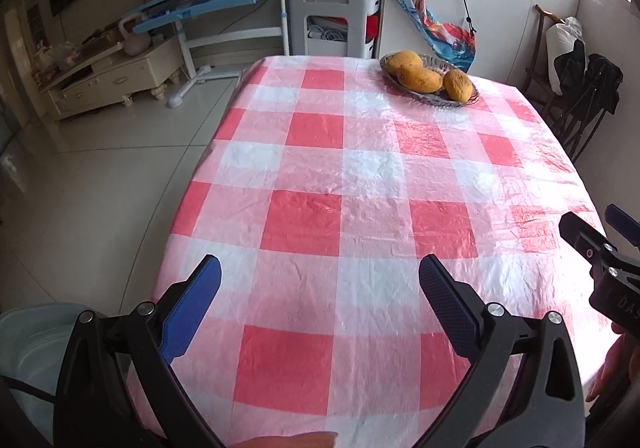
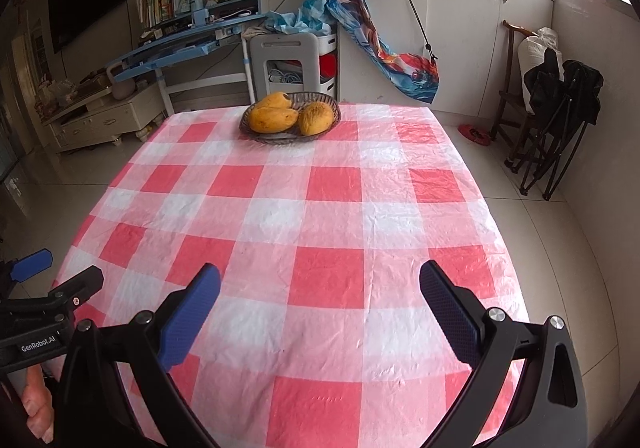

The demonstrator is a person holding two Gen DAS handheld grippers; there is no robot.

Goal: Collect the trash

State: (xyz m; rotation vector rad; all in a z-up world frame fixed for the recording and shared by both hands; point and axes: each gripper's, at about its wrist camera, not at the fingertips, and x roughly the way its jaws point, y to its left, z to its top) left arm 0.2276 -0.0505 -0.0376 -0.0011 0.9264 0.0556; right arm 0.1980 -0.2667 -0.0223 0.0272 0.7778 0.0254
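Left wrist view: we hold the left gripper (image 1: 320, 302) with jaws spread wide, empty, above the checked tablecloth (image 1: 320, 176). At the far right a shallow woven basket (image 1: 430, 96) holds three mangoes (image 1: 420, 78). A pale bin (image 1: 28, 344) sits at lower left; we cannot see its contents. We spot no trash on the cloth.

Right wrist view: the right gripper (image 2: 320, 302) is likewise wide and empty; the basket (image 2: 256, 132) with mangoes (image 2: 274, 119) sits at the far edge.

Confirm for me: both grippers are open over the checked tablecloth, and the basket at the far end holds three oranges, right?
Not quite. The fruit in the basket is three mangoes, not oranges; the right wrist view shows their long yellow shapes clearly. The rest holds: the left gripper and the right gripper are both open over the checked tablecloth.
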